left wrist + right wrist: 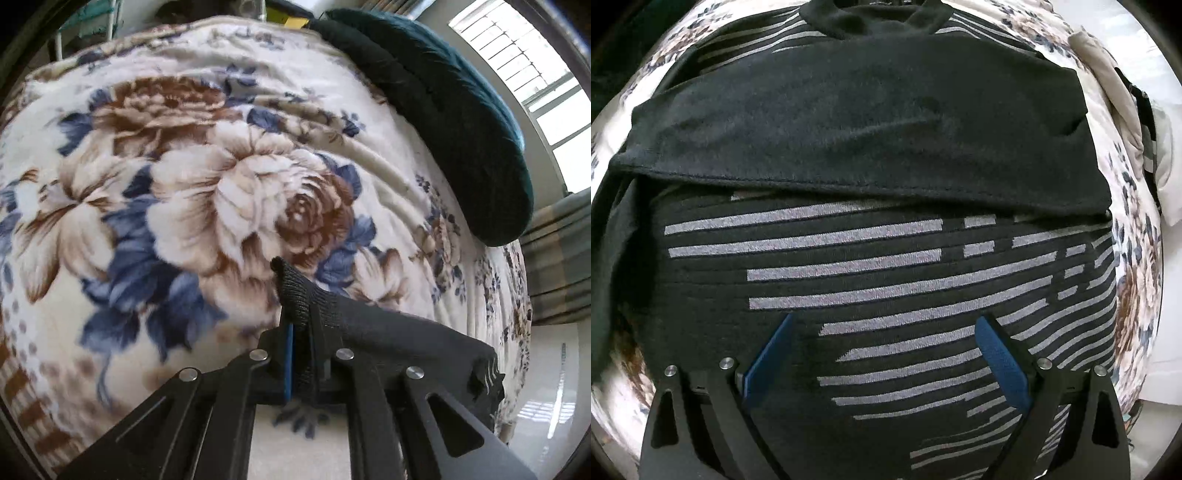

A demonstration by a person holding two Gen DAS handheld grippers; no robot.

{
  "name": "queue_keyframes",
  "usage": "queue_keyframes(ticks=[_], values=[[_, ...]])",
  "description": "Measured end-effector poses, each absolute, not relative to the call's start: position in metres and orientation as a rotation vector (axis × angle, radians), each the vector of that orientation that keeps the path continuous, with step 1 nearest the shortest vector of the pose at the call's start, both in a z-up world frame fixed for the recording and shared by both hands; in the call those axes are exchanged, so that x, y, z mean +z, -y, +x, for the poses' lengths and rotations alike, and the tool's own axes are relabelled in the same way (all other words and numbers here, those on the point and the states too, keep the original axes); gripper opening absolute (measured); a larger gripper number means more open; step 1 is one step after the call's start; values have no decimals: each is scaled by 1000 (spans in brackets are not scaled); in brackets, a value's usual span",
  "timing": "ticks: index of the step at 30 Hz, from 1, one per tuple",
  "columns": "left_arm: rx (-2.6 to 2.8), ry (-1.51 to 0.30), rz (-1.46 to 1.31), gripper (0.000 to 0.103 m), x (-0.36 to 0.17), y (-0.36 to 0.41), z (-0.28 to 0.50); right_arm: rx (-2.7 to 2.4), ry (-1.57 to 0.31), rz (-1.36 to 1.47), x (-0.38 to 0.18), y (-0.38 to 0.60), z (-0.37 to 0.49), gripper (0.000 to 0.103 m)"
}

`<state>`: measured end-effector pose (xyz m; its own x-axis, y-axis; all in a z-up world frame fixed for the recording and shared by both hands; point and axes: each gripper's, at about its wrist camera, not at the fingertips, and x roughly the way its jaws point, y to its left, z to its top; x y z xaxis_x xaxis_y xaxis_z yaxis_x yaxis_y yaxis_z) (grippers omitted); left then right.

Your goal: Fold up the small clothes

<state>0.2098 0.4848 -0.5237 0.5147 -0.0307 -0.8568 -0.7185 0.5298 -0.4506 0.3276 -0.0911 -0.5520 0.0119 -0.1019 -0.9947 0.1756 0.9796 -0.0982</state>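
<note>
Pinched between the blue-padded black fingers of the left gripper (300, 325) is a ribbed black edge of the garment, most likely a hem or cuff, with the rest of that cloth trailing off to the right of the jaws and hanging clear of the bed; the grip looks meant to carry this edge across for a fold. Beyond it spreads a plush cream blanket printed with brown and blue flowers (207, 177), which serves as the folding surface, and a dark teal fuzzy cushion (461, 122) lies along the blanket's far right edge beside a bright window (535, 74). On the other side, the right gripper (886, 343) hovers with its fingers spread wide and holding nothing, poised just above the black T-shirt with grey horizontal stripes (886, 266), which lies flat on the blanket. One plain black part of the shirt is already turned over the striped front, its stitched hem (871, 186) running across the middle, so the fold seems partly done. No baskets or bins show; a small heap of pale grey cloth (1115, 96) sits at the right edge.
</note>
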Motion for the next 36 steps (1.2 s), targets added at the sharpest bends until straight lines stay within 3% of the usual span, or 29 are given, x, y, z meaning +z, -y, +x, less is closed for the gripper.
queue_keyframes(ticks=[2,6,10,14,17,18,19,23,29,36], values=[[486,-973,-995,11,-536,-489,210,-218,-1544,69,-553,97,327,99],[504,-939,-1200,56,-557,-479,175,-220,-1544,94,-549,103,330,99],[447,-893,-1427,58,-584,-444,160,-226,-1527,109,-545,111,332,99],[465,-861,-1423,58,-593,-433,188,-249,-1479,134,-540,126,338,99],[566,-774,-1366,51,-585,-443,210,-256,-1471,170,-536,136,342,99],[605,-735,-1309,13,-575,-446,218,-255,-1470,173,-534,139,344,99],[615,-745,-1277,5,-570,-448,226,-254,-1468,171,-533,142,345,99],[584,-732,-1087,5,-527,-437,258,-271,-1440,149,-523,161,350,99],[419,-792,-733,5,-452,-354,319,-305,-1348,120,-517,189,366,103],[-5,-898,-561,5,-413,-137,408,-318,-1320,206,-511,234,372,103]])
